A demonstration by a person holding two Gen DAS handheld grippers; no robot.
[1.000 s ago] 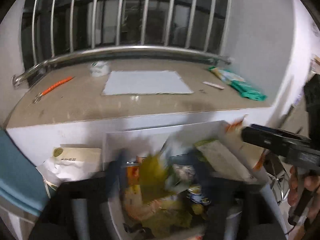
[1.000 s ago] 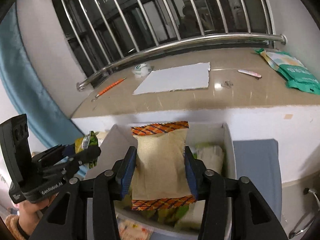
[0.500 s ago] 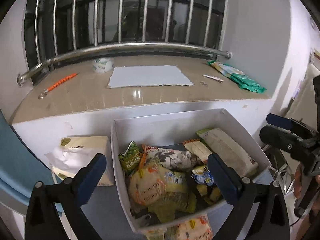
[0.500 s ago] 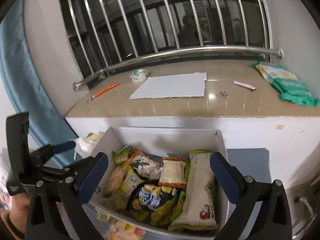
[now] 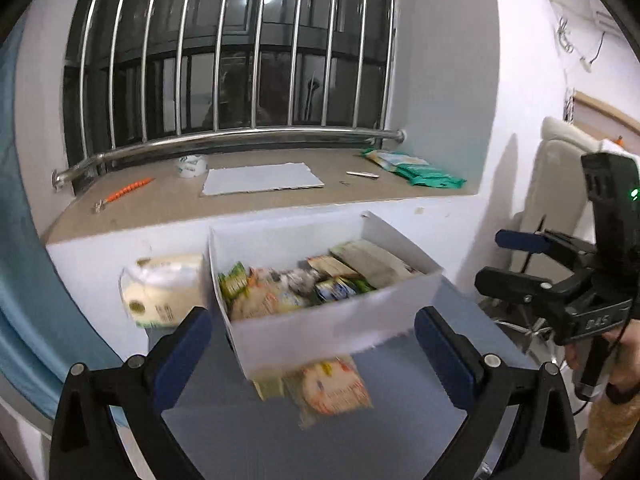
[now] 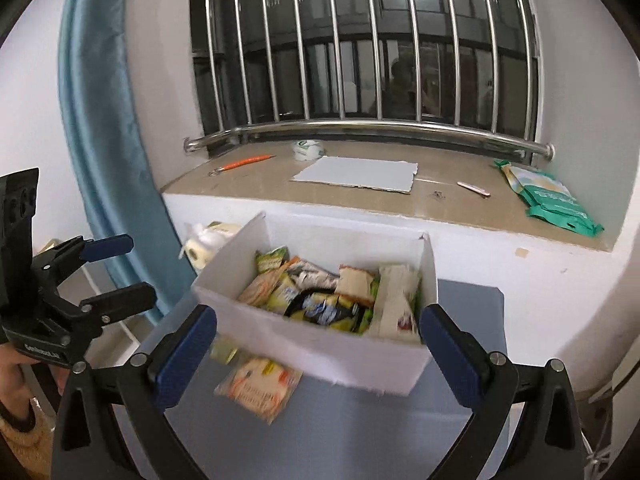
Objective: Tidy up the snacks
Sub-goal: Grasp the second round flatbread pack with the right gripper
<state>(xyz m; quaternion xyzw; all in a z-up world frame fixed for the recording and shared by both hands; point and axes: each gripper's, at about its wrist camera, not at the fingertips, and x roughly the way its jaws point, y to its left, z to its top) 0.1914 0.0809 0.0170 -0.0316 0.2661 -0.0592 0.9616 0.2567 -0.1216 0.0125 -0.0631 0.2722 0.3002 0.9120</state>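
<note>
Since the earlier frame I have let the orange-edged packet drop into the white box (image 6: 320,344), frame centre. Right gripper (image 6: 318,344) jaws have just been opening, nothing between them; left gripper (image 5: 312,348) gapes empty too. Two snack packets (image 6: 258,386) remain on the table, lower centre.

A white cardboard box (image 5: 332,324) stands open-topped on the grey desk (image 5: 400,420), its far side close to the white wall under the window ledge. It is filled with a loose jumble of snack packets (image 6: 320,300) in green, yellow, orange and dark wrappers, with a long pale packet (image 6: 396,300) lying along its right wall. Just outside its near wall, an orange-and-white snack packet (image 5: 334,388) lies flat on the desk beside a smaller yellowish packet (image 5: 268,386), both blurred.
</note>
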